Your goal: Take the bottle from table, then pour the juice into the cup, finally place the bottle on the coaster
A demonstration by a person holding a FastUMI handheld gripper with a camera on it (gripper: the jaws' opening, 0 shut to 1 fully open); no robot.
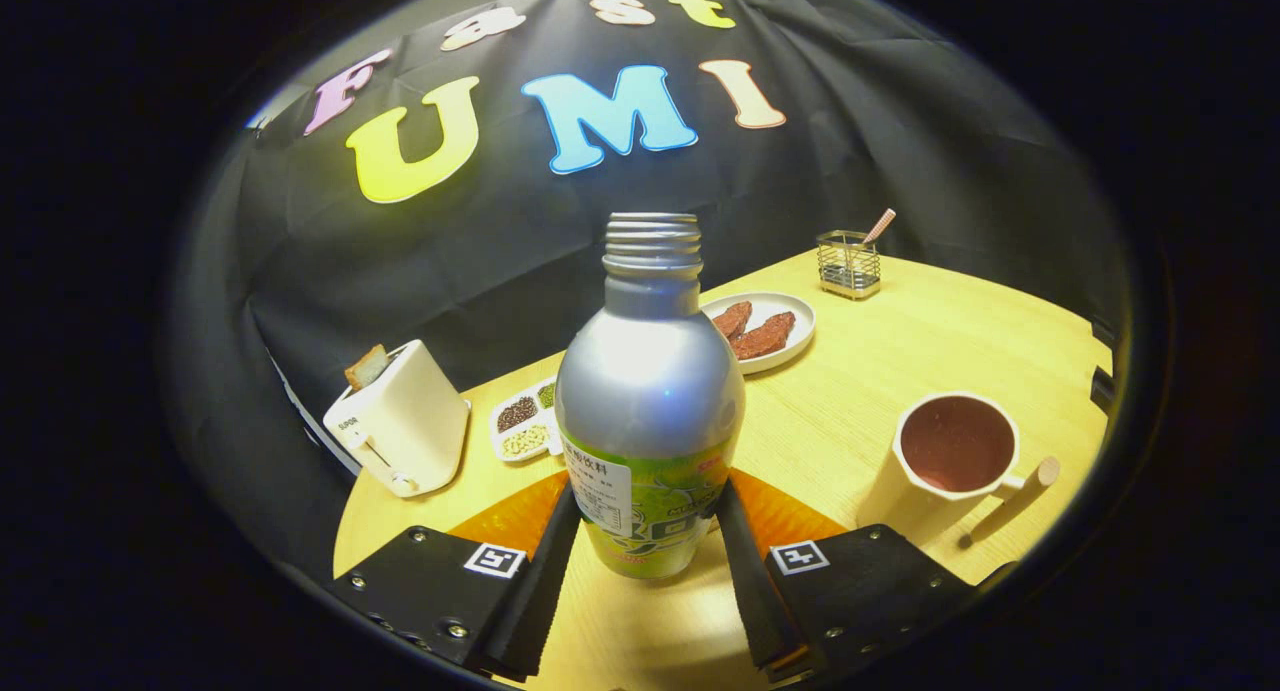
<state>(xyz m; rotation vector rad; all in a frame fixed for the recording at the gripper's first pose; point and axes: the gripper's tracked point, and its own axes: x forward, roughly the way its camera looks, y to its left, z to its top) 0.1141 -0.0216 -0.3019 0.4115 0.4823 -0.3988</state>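
Between the fingers of the gripper (640, 531), pinched low on its label, the uncapped bottle (648, 401) stands upright over the orange coaster (510, 519); a grip this low could let it tip; beyond, the cup (945, 466) looks already full; more juice might overflow.

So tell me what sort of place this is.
Likely a staged breakfast table in a demo booth: a toaster with bread, a plate of food, and a cup. The hand-held gripper grips a bottle.
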